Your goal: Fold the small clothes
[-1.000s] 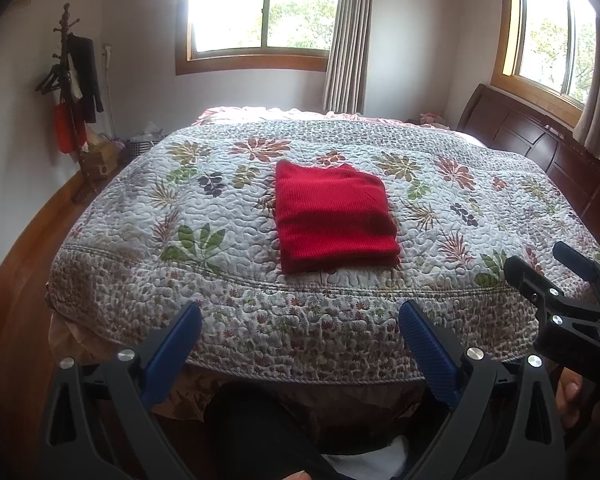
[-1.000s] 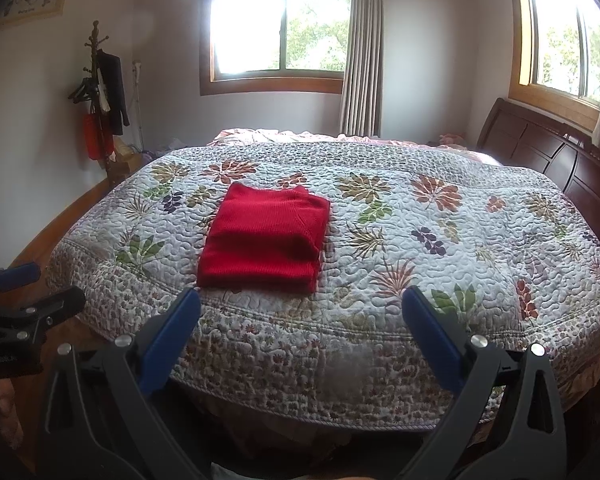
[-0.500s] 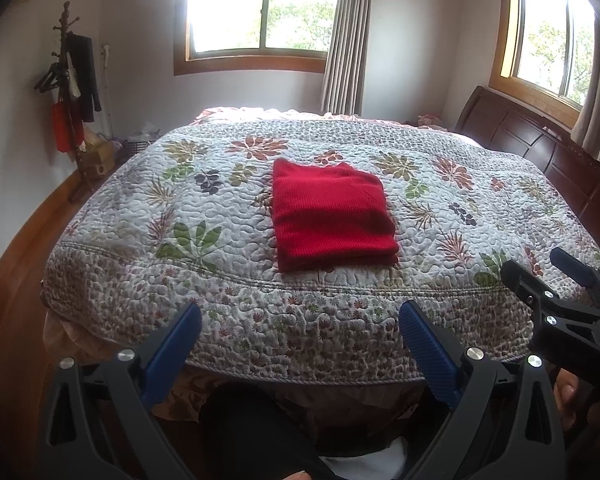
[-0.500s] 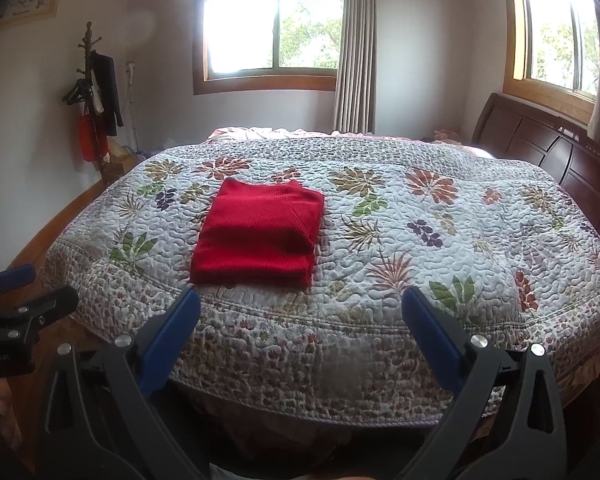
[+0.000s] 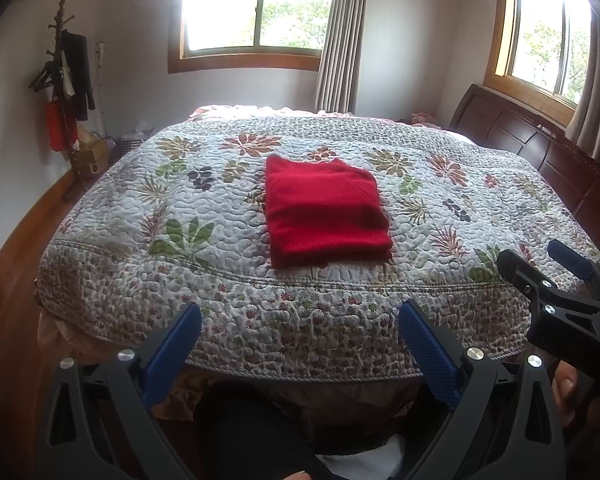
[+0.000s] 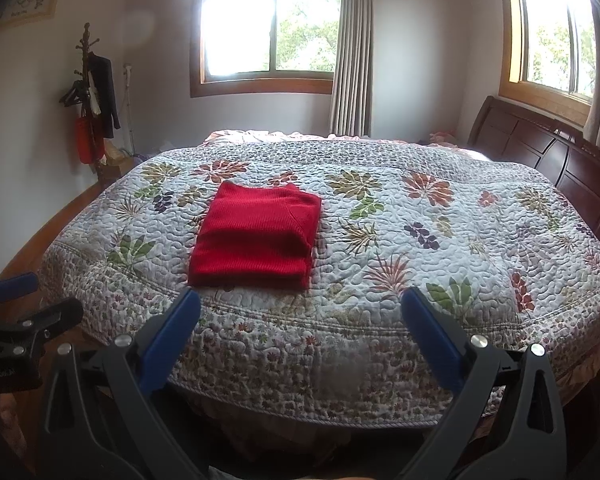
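Red garment [image 5: 324, 210] lay folded into a neat rectangle on the bed [image 5: 100, 216], close to the near edge, roughly mid-width, a bit toward the left corner as the right wrist view showed it. Both tools were held off the bed, in front of the near edge, touching nothing. Left gripper [image 5: 298, 330] jaws wide, empty. Right gripper [image 6: 300, 314] jaws wide, empty too.

Judgement: fold looked done, or nearly.

Risks: a wide-open jaw going back in could snag the top layer and pull the stack apart, since the knit looked soft and loose. Grabbing only one layer at the near edge would drag the fold open. The quilt was bumpy, so a low finger could catch the quilt along with the cloth. The garment sat near the edge, so a tug toward the person could slide it off.

Containers: a basket or box [image 5: 96, 152] stood on the floor by the coat rack [image 5: 62, 76]; contents too small to tell.
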`<state>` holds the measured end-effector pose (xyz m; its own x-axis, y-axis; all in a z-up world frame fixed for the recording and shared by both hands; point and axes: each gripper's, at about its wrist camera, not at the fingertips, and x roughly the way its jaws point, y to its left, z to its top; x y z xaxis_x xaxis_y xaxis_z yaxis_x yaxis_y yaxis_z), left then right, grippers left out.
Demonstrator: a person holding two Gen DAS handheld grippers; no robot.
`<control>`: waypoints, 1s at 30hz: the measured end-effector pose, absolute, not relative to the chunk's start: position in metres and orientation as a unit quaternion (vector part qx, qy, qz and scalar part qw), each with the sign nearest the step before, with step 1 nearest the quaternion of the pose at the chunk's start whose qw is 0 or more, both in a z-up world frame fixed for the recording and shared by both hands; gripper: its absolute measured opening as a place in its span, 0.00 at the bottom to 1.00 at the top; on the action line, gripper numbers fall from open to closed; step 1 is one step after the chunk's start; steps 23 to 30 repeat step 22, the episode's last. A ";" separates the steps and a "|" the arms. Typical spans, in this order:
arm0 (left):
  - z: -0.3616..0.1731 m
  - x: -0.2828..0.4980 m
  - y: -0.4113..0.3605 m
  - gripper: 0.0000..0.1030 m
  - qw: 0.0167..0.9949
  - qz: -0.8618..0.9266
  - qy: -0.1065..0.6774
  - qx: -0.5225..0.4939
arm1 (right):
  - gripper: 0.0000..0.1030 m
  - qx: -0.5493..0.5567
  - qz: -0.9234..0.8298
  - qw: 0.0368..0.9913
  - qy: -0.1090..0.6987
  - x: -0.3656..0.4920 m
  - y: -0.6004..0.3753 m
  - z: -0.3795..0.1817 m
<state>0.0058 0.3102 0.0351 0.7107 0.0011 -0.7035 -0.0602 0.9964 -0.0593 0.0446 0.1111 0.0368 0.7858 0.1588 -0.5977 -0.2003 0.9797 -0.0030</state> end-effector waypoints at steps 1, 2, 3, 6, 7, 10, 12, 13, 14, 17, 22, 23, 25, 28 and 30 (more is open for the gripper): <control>0.035 0.006 0.310 0.96 0.924 0.017 0.380 -0.039 | 0.97 -0.033 0.095 0.944 0.313 0.045 0.111 0.037; 0.035 0.006 0.310 0.96 0.924 0.017 0.380 -0.039 | 0.97 -0.033 0.094 0.945 0.312 0.044 0.111 0.037; 0.035 0.005 0.310 0.96 0.924 0.016 0.380 -0.039 | 0.97 -0.033 0.094 0.945 0.312 0.044 0.111 0.037; 0.033 0.003 0.309 0.96 0.924 0.014 0.381 -0.037 | 0.97 -0.032 0.094 0.945 0.312 0.043 0.112 0.038; 0.033 0.002 0.308 0.96 0.924 0.014 0.381 -0.037 | 0.97 -0.031 0.094 0.945 0.312 0.043 0.112 0.038; 0.033 0.002 0.308 0.96 0.924 0.014 0.381 -0.038 | 0.97 -0.034 0.093 0.945 0.313 0.042 0.113 0.037; 0.032 0.002 0.308 0.96 0.924 0.014 0.381 -0.037 | 0.97 -0.033 0.093 0.944 0.314 0.043 0.113 0.037; 0.032 0.002 0.308 0.96 0.924 0.014 0.380 -0.037 | 0.97 -0.033 0.094 0.944 0.314 0.043 0.112 0.037; 0.032 0.002 0.308 0.96 0.924 0.014 0.381 -0.038 | 0.97 -0.032 0.094 0.944 0.314 0.042 0.112 0.037; 0.030 0.002 0.307 0.96 0.923 0.012 0.382 -0.037 | 0.97 -0.029 0.098 0.943 0.318 0.043 0.112 0.036; 0.029 0.001 0.306 0.96 0.923 0.011 0.383 -0.037 | 0.97 -0.031 0.097 0.942 0.321 0.042 0.115 0.034; 0.029 0.001 0.306 0.96 0.923 0.011 0.383 -0.037 | 0.97 -0.031 0.097 0.942 0.321 0.042 0.115 0.034; 0.029 0.001 0.306 0.96 0.923 0.011 0.383 -0.037 | 0.97 -0.031 0.097 0.942 0.321 0.042 0.115 0.034; 0.029 0.001 0.306 0.96 0.923 0.011 0.383 -0.037 | 0.97 -0.031 0.097 0.942 0.321 0.042 0.115 0.034; 0.029 0.001 0.306 0.96 0.923 0.011 0.383 -0.037 | 0.97 -0.031 0.097 0.942 0.321 0.042 0.115 0.034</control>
